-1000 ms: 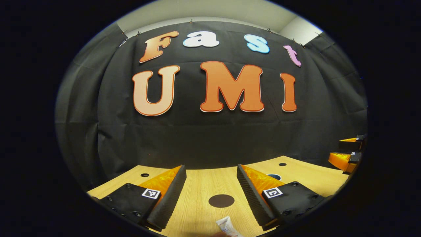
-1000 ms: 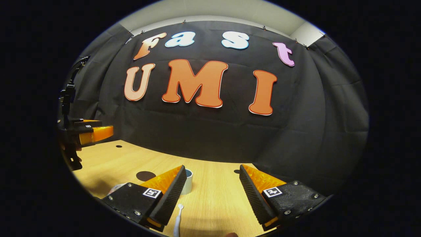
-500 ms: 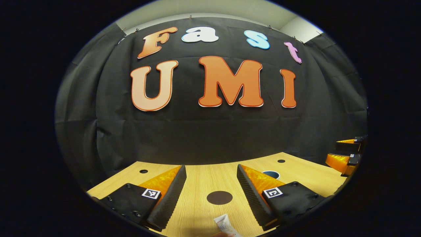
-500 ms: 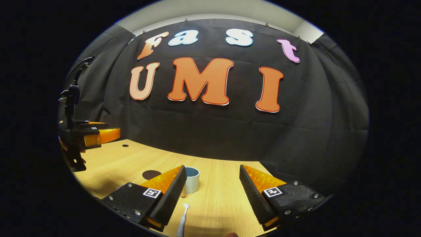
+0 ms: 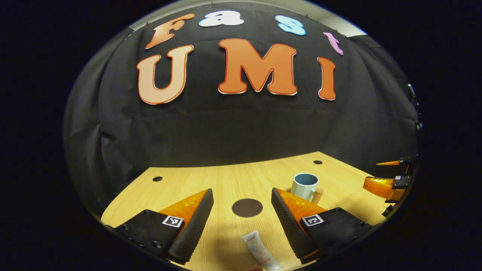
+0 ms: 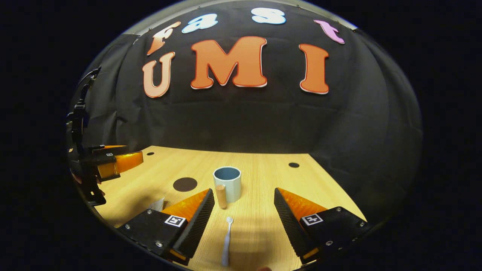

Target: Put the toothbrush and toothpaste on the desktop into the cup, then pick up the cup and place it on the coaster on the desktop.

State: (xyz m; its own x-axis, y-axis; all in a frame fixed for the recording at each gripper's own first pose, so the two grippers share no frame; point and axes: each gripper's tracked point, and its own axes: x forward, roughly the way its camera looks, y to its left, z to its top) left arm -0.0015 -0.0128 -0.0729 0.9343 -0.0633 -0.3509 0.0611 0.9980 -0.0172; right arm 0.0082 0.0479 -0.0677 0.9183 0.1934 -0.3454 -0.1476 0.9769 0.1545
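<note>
Cup (image 6: 227,183) stands upright on the wooden counter (image 6: 263,177), open mouth up, its wooden handle (image 6: 221,196) turned toward the right claw; in the left gripper view the cup (image 5: 304,186) is partly hidden behind that claw's right finger. A dark round coaster (image 5: 247,207) lies flat on the counter, apart from the cup, and it also appears at (image 6: 185,184) in the right gripper view.

Left claw (image 5: 241,222) hangs low over the counter, fingers spread wide with nothing between them; the toothpaste (image 5: 259,251) lies just below the gap, its near end cut off at the edge. Right claw (image 6: 244,222) is likewise spread and empty, low over the counter and aimed at the cup. The toothbrush (image 6: 226,241) lies flat between its fingers, head toward the cup, its tail end hard to make out. A pale corner of the toothpaste (image 6: 157,204) peeks out behind the right claw's left finger.
</note>
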